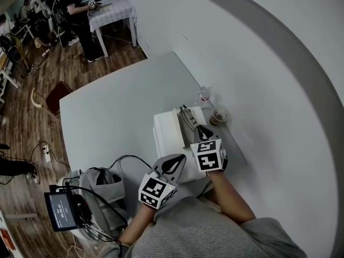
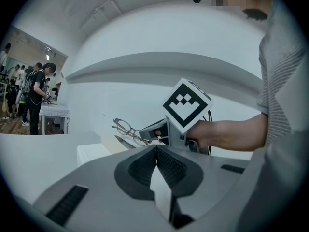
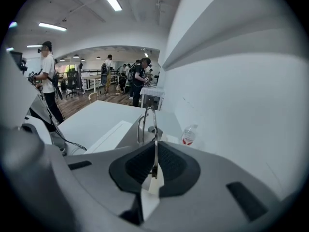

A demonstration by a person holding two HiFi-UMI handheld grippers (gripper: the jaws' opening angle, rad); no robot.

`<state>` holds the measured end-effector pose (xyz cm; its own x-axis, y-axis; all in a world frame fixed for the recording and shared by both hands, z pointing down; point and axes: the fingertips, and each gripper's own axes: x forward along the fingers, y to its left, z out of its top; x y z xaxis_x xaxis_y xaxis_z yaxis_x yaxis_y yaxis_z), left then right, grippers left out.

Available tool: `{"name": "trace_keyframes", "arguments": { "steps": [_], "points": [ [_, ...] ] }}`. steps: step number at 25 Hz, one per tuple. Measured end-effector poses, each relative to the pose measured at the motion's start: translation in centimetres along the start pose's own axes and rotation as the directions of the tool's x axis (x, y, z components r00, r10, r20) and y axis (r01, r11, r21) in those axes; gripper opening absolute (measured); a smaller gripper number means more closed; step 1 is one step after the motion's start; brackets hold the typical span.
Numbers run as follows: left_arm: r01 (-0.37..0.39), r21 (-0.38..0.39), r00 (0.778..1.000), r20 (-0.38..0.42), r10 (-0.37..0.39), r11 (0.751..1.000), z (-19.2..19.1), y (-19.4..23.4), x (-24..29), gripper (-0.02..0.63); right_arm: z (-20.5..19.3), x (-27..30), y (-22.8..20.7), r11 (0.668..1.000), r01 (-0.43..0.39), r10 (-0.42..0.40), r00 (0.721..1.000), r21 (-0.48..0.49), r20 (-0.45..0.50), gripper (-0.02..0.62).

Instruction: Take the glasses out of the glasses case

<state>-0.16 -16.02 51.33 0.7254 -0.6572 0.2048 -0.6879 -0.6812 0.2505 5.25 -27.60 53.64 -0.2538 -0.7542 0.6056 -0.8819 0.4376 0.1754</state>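
The thin metal-framed glasses [image 1: 188, 117] are held up over the far right part of the white glasses case [image 1: 167, 136] on the white table [image 1: 118, 112]. My right gripper [image 1: 202, 131] is shut on one temple of the glasses [image 3: 147, 124], which stick out ahead of its jaws [image 3: 155, 154]. My left gripper [image 1: 172, 163] hovers at the case's near edge, shut with nothing between its pads [image 2: 156, 151]. From the left gripper view the glasses [image 2: 128, 129] hang off the right gripper [image 2: 152, 132] above the case [image 2: 91, 153].
A small plastic bottle [image 1: 204, 94] and a round cup [image 1: 219, 114] stand by the wall just beyond the case. A grey bag [image 1: 105, 190] with cables and a small screen [image 1: 62, 208] sit off the table's near left. People stand at far desks [image 1: 80, 9].
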Motion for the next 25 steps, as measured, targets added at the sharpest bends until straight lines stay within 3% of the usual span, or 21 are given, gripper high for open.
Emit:
{"name": "trace_keyframes", "arguments": {
  "steps": [6,10,14,17,21,25],
  "points": [
    [0.000,0.030,1.000,-0.002,0.000,1.000,0.7,-0.4,0.2,0.012,0.9,-2.2,-1.6,0.987,-0.099,0.087,0.992,0.130,0.095,0.028],
    [0.006,0.049,1.000,-0.011,-0.005,0.999,1.0,-0.6,0.4,0.012,1.9,-3.8,-1.7,0.944,-0.224,0.177,0.963,0.242,0.201,0.028],
    [0.013,0.062,1.000,-0.014,-0.013,0.998,1.4,-0.9,0.5,0.012,3.4,-6.0,-1.8,0.862,-0.389,0.270,0.895,0.325,0.355,0.028],
    [0.020,0.068,1.000,-0.010,-0.020,0.997,1.7,-1.1,0.7,0.012,4.3,-7.6,-1.9,0.816,-0.480,0.312,0.835,0.322,0.453,0.028],
    [0.032,0.076,0.999,-0.012,-0.032,0.997,2.0,-1.7,1.0,0.012,4.8,-9.6,-1.9,0.785,-0.555,0.350,0.763,0.275,0.544,0.028],
    [0.042,0.083,0.999,-0.015,-0.041,0.996,2.1,-2.2,1.3,0.012,5.3,-11.4,-1.8,0.780,-0.587,0.367,0.709,0.215,0.603,0.028]
  ]
}}
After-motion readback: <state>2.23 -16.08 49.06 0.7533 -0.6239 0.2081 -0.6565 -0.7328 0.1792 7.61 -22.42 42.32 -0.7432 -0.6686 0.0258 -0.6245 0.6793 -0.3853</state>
